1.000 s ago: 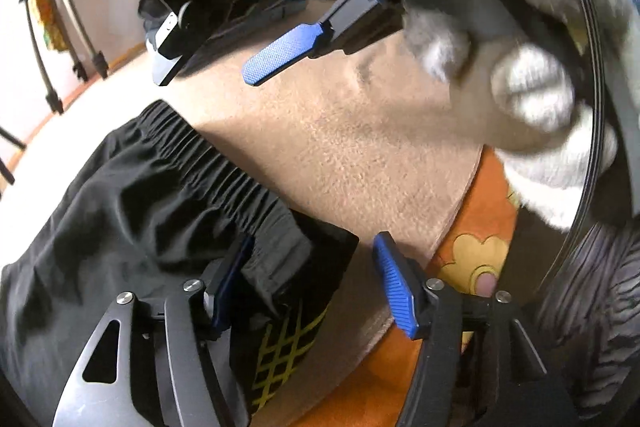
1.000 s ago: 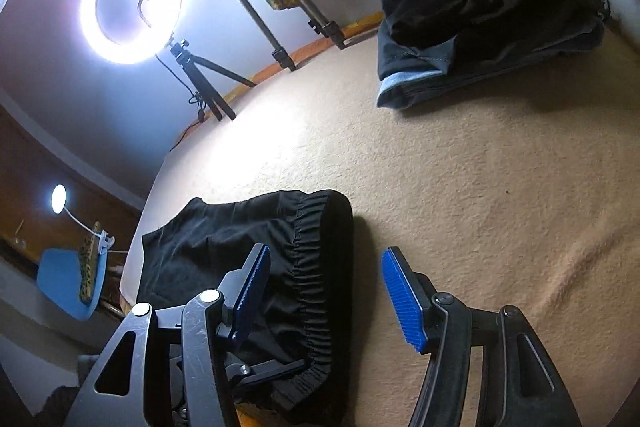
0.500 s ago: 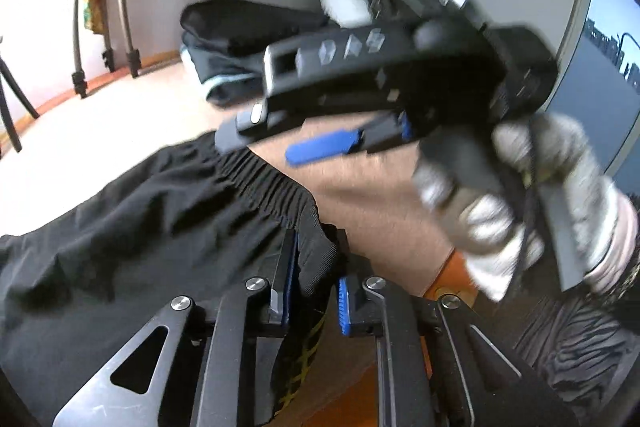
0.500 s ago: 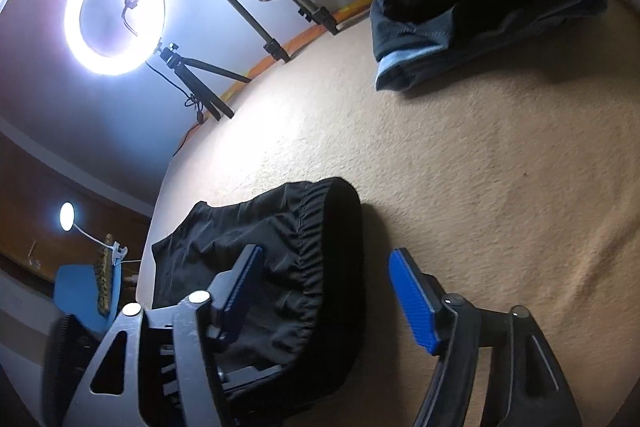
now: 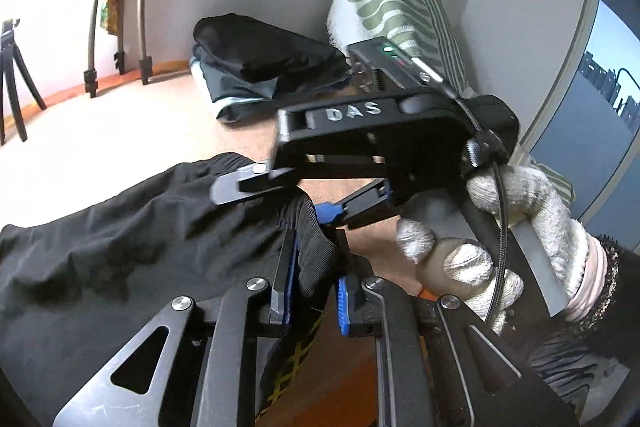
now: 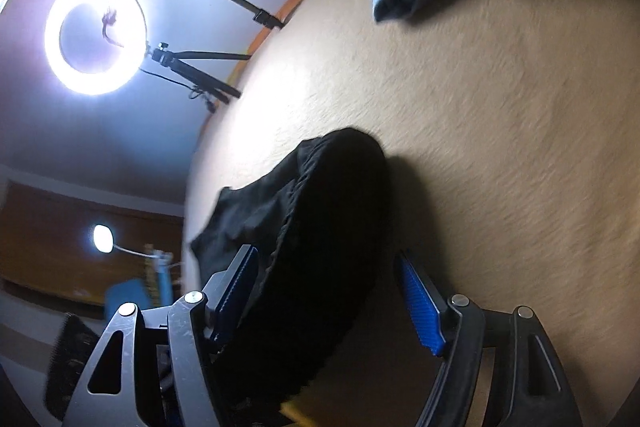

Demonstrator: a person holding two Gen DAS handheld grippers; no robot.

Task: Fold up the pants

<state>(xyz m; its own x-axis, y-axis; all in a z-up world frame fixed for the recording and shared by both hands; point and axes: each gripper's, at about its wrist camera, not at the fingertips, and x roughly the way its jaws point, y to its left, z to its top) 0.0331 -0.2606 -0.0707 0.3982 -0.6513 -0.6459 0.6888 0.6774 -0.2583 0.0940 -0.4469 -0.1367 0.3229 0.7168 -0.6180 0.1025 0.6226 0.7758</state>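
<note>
Blue-padded fingers (image 5: 289, 281) of left gripper (image 5: 314, 287) clenched on ribbed waistband (image 5: 314, 251) of black pants (image 5: 132, 251), corner pinched and lifted slightly off beige carpeted surface (image 6: 500, 131). Right gripper (image 6: 328, 295) spread wide, straddling other stretch of waistband, not yet closed on it. Pants lying spread out and rumpled toward left, apparently unfolded; judged early in task, first fold not made, second grasp pending. Right gloved hand (image 5: 516, 239) seen from left wrist view wrapped round handle, gripper angled down toward cloth. Farther back, dark folded garments (image 5: 264, 63) stacked near striped cushion (image 5: 392, 7); ring light (image 6: 96, 35) beyond.
</note>
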